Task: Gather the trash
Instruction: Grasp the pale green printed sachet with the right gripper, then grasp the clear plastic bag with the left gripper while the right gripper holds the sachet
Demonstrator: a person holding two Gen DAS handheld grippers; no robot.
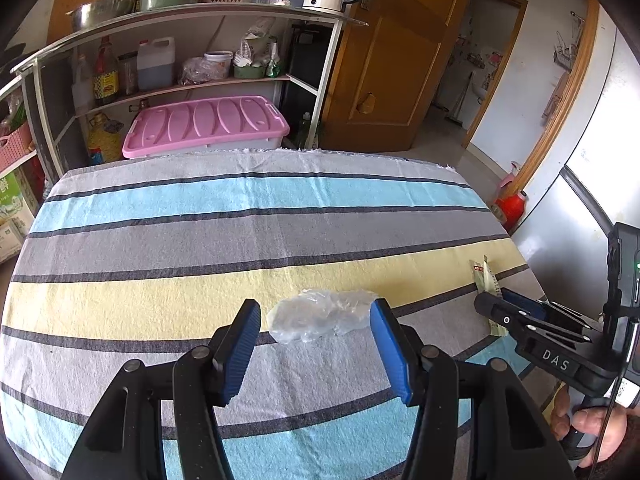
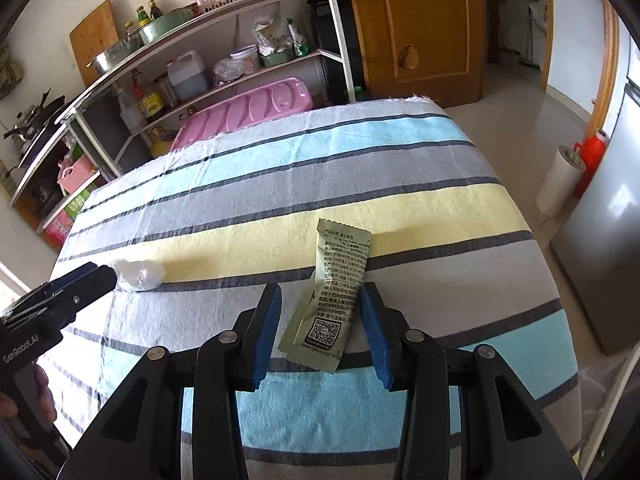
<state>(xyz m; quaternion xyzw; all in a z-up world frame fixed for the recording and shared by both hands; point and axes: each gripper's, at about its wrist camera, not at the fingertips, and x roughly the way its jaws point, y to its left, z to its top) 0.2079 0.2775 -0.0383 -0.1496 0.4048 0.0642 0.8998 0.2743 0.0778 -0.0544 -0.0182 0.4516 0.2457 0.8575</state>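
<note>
Left wrist view: my left fingers [image 1: 315,350] are spread, blue pads either side of a crumpled clear plastic wad [image 1: 320,316] that lies on the striped cloth over the counter [image 1: 160,240]. The right-hand pad stands just beside the wad's edge; whether it touches I cannot tell, and nothing is pinched. The wad sits where the yellow stripe meets the grey, centred in the gap, which I judge is why the fingers are angled down over it: one closing would take it. Right wrist view: my right fingers [image 2: 320,332] are likewise spread, straddling a green printed sachet [image 2: 334,300] that lies flat and tilted on the cloth, its lower end with the square code between the pads, its upper end reaching onto the yellow stripe. No pad presses it. Both pieces of trash rest well apart on the cloth, one per hand, so I judge each grasp is lined up but not yet made. No bin or bag for the trash is clearly identifiable in either view.
</note>
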